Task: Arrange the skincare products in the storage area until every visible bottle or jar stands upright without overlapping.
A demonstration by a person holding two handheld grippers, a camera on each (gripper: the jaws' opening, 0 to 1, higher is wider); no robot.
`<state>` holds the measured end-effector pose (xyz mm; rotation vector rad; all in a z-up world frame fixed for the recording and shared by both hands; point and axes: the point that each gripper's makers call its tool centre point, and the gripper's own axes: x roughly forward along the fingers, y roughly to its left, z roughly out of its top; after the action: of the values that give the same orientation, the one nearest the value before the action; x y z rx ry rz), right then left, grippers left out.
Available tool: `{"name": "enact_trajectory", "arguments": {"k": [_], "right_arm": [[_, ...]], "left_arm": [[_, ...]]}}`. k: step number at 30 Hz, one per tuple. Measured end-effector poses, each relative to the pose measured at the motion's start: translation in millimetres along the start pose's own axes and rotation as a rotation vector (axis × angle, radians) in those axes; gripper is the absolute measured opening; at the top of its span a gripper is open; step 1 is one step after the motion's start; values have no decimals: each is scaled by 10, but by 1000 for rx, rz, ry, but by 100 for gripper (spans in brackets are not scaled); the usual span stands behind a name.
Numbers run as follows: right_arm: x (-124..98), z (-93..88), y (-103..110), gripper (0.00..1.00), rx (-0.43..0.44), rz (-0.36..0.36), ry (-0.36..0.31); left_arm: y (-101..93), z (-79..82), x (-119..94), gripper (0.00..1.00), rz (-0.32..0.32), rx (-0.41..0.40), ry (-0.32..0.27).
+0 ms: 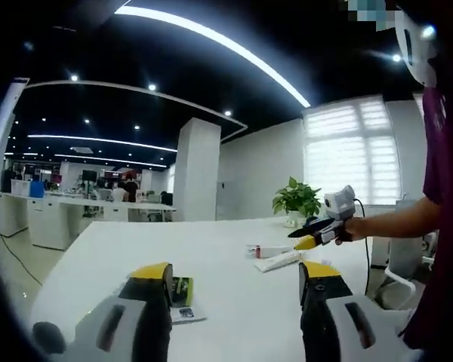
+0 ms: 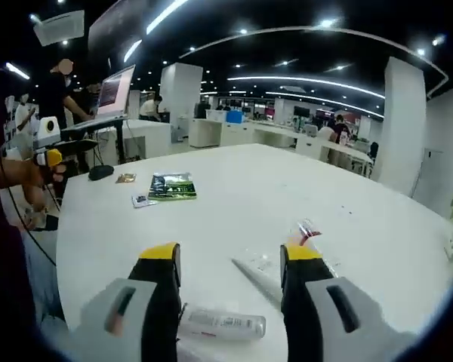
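White tabletop [image 2: 234,188] fills an open office; the skincare tubes lie flat on it, none upright yet; a white tube [image 2: 220,324] rests between the right gripper [image 2: 230,268]'s open, empty jaws, a second tube [image 2: 260,275] just beyond; the left gripper [image 1: 238,283] hangs open over a green packet [image 1: 181,290]; next, I'd judge, close on the near tube and stand it up.

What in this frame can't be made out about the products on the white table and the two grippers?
- White tube, right gripper view: label too blurred to read; left end hidden behind the right gripper.
- Second tube, same view: far end behind that gripper's right-hand jaw.
- Green packet, left gripper view: partly behind the left gripper.
- Tubes, left gripper view: too small to count.
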<state>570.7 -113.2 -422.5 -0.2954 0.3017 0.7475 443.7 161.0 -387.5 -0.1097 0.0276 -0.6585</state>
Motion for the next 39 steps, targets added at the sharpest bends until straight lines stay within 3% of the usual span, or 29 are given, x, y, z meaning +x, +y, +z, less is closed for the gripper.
{"name": "enact_trajectory", "arguments": {"k": [8, 16, 19, 25, 39], "right_arm": [[37, 38, -134, 53, 21, 54, 26], [116, -104, -145, 53, -18, 162, 149], [157, -180, -166, 54, -60, 177, 198], [221, -309, -298, 52, -59, 202, 259], [271, -497, -459, 51, -54, 251, 361]], "left_arm": [[-11, -8, -69, 68, 6, 5, 10], [-14, 9, -84, 68, 13, -6, 0], [-33, 80, -91, 66, 12, -5, -38], [-20, 39, -103, 67, 21, 25, -2], [-6, 57, -136, 64, 28, 16, -4]]}}
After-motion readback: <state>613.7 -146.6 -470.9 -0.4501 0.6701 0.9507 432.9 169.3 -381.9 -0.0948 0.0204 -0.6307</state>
